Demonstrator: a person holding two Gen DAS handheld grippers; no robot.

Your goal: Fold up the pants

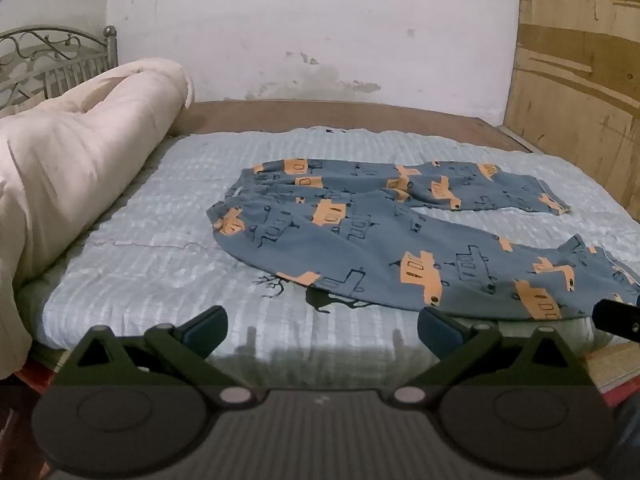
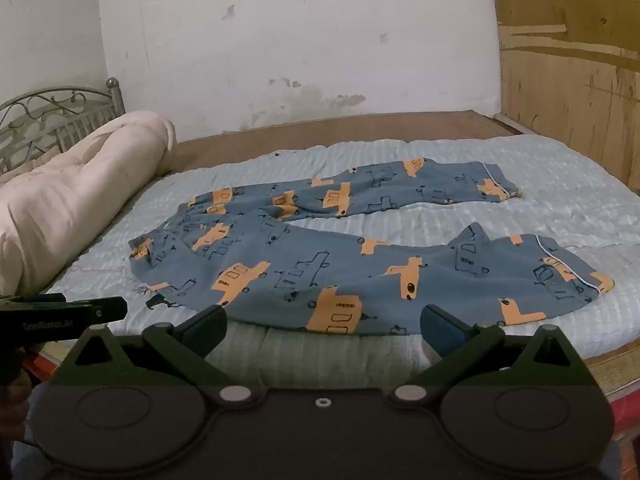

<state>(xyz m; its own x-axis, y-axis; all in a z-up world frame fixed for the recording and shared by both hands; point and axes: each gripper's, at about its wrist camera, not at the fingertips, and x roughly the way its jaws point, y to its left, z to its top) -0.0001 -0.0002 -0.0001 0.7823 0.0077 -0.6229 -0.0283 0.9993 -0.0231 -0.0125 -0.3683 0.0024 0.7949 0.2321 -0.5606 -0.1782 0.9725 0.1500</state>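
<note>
Both grippers, left gripper (image 1: 322,326) and right gripper (image 2: 322,326), hang spread wide and empty at the bed's near edge, seemingly poised over the flat, unfolded pants (image 2: 320,264).

Pants (image 1: 380,232) lie on the bed (image 1: 160,216), comforter (image 1: 80,140) left.

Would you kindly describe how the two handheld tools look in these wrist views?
Both match: the left tool and the right tool have matte black angular linkage arms with silver pivot pins, round black discs at the base, and dark blue pads on the fingertips. Seen from the side in the right view, the left tool's black body carries small white lettering, too blurred to read.
</note>
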